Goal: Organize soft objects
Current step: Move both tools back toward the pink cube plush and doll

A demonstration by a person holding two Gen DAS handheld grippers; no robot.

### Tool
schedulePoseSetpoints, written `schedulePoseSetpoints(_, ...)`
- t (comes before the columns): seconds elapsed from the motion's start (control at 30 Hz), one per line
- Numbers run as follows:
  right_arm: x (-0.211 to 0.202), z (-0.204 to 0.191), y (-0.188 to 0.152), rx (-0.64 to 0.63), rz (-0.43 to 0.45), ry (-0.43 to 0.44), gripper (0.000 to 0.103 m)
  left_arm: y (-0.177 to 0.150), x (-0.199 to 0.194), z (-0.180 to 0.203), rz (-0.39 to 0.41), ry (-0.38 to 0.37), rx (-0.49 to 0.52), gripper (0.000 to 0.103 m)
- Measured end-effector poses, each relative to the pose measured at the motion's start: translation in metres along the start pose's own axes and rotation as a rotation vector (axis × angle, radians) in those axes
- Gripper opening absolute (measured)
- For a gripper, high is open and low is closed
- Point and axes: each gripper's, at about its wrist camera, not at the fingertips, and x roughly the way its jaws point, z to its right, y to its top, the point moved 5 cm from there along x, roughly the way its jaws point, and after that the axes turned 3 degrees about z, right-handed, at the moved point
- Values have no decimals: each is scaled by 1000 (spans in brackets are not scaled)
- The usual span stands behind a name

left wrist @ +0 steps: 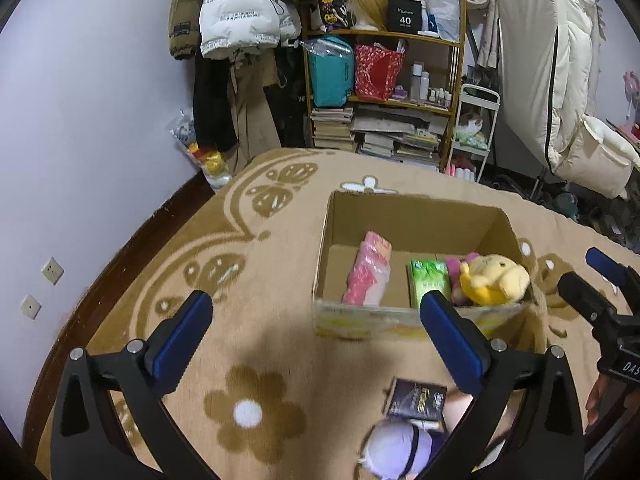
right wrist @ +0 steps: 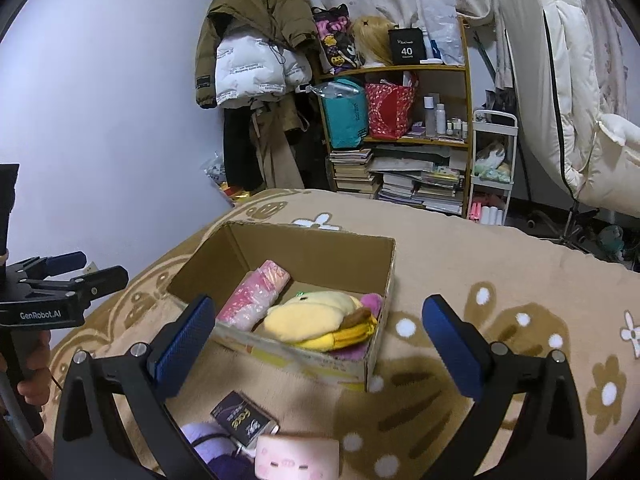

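Both tools stand wide and empty: the left gripper [left wrist: 316, 334] shows its 2 blue ribbed pads far apart at the bottom of its own view with only carpet between them, and the right gripper [right wrist: 320, 340] is spread just as wide, its pads framing the near corner of the box. No earlier picture tells how they got so. The things not yet put away lie below and behind the fingertips, at the bottom edge of both views: a lilac plush toy [left wrist: 400, 450] with a rounded, fuzzy body, a small dark glossy rectangular packet [left wrist: 418, 400] lying on it, and a pale pink squarish plush cushion with a printed face [right wrist: 296, 458] just beside them. In the left view they sit at lower right, tucked close under the right-hand finger; in the right view they sit low and between the fingers, so the right gripper looks the nearer, and either would have to draw back and tip down to reach them. The cushion's long side runs across the frame, which suits jaws spread sideways. Beyond the fingertips, at centre frame, stands the open brown cardboard box [left wrist: 416, 210] on the beige pile carpet with brown flower pattern [left wrist: 256, 412]. Inside it lie a crinkly pink plastic-wrapped bundle [left wrist: 368, 270], long axis running away from the camera, a green tissue pack [left wrist: 428, 278], and a soft yellow plush toy [left wrist: 494, 280] against the right wall.
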Motion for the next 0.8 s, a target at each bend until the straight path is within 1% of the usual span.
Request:
schedulePoseSetpoints(0.13,-17,-7,-7,-3,-25,36,103,-11,-13,-3,-22,6,5,103)
schedulePoseSetpoints(0.37,-40,-18,-27,-3,-45,42,103,-31,-29,-9,-74,4,-3,103)
schedulePoseSetpoints(0.57,-46,-24,-49,2,-69,42,103,-47,-38,-8,-103,12,14,102)
schedulePoseSetpoints(0.8,-45,-26,-65,-3,-87,37,103,-64,-36,-2,-143,-17,8,102)
